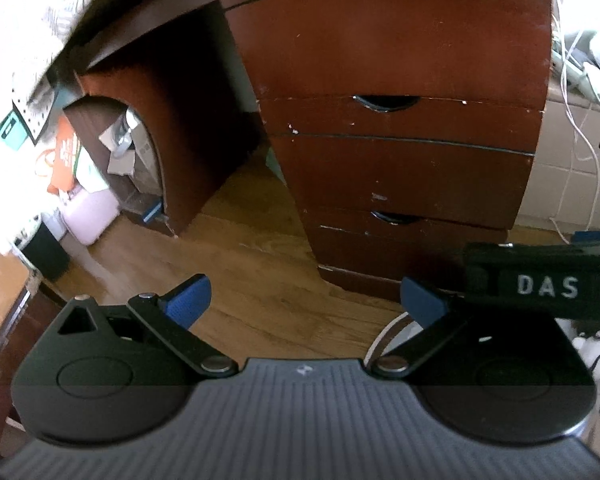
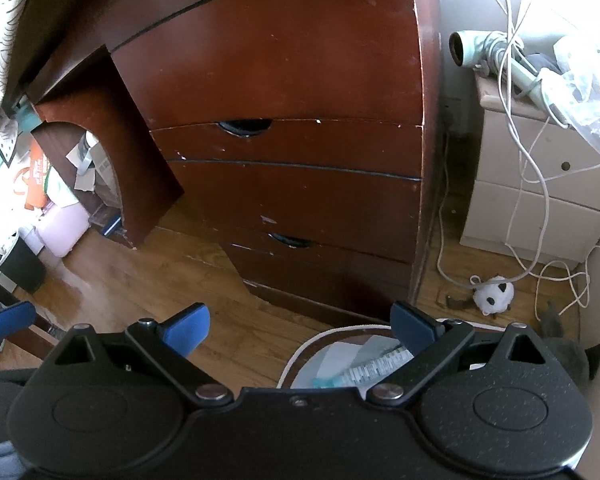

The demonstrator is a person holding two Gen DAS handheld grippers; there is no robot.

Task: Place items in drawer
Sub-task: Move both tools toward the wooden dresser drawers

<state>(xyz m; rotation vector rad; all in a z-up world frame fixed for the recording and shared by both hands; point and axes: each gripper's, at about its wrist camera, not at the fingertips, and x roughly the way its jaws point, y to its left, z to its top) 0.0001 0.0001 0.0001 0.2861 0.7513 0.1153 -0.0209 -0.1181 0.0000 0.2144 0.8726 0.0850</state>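
- Two grippers, both with jaws spread wide and nothing between them: our left gripper (image 1: 304,300) and our right gripper (image 2: 300,324) hang side by side over the wooden floor (image 2: 236,344), facing the chest of drawers (image 2: 284,80). We judge they are held back like this so the whole drawer front stays in both wrist views.
- All drawer fronts we can see on the chest are closed. The upper half-moon pull (image 2: 245,126) and the lower half-moon pull (image 2: 292,241) are both free, with neither gripper near them.
- Items for the drawer: just in front of the chest's foot, below our right gripper, a round white-rimmed tray or basket (image 2: 300,354) holds papers and a clear tube with a teal end (image 2: 364,372). These look like candidates, though we cannot be sure.
- Closed drawers and empty grippers would suit either items waiting to go in or a drawer shut again after loading; the pictures do not settle which.
- Writing: "DAS" (image 1: 547,286) reads in pale letters on the black body of the other gripper, right of the chest's base in the left view. An orange printed bag (image 2: 38,178) sits left of the chest; its lettering is too blurred to read.
- Right of the chest, white cables (image 2: 540,160) trail past a small panda toy (image 2: 494,296).
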